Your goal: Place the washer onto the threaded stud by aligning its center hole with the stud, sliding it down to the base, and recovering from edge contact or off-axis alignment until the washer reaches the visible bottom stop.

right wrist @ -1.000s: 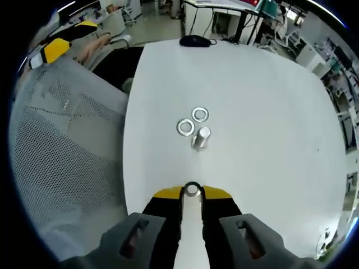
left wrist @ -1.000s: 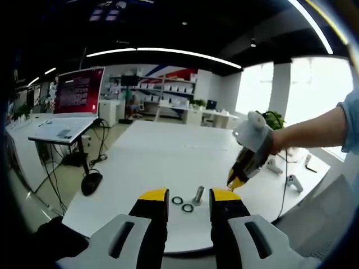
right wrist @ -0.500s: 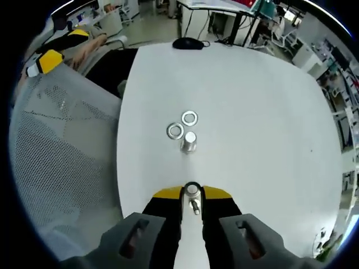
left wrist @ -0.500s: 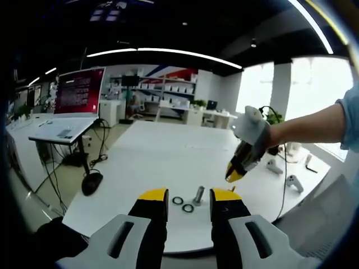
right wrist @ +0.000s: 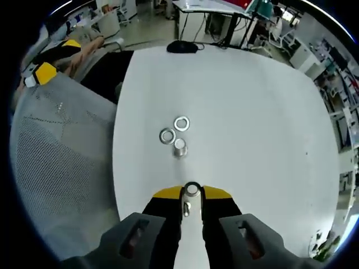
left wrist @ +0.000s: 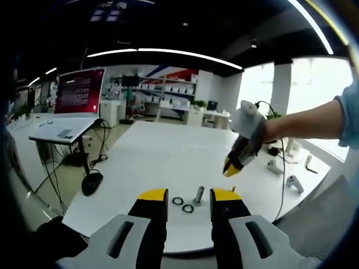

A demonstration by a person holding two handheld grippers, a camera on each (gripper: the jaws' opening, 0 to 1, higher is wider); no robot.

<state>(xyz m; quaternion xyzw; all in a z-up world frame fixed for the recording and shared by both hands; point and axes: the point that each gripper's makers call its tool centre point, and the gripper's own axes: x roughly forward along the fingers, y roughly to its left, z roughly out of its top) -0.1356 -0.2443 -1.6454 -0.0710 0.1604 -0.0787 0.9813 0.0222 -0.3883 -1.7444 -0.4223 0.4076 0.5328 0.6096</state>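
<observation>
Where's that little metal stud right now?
In the right gripper view, the stud stands on the white table, just beside two loose washers.

Two loose washers (right wrist: 174, 129) crowd stud (right wrist: 180, 147); table (right wrist: 252, 123) otherwise open.

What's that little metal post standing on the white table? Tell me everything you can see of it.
The stud is a short, shiny silver metal post standing upright on the white table, near the edge closest to the left gripper. Its top looks flat and round. Two flat metal washers lie on the table right beside it; whether they touch it is unclear. Nothing is on the stud, and neither gripper touches it.
</observation>
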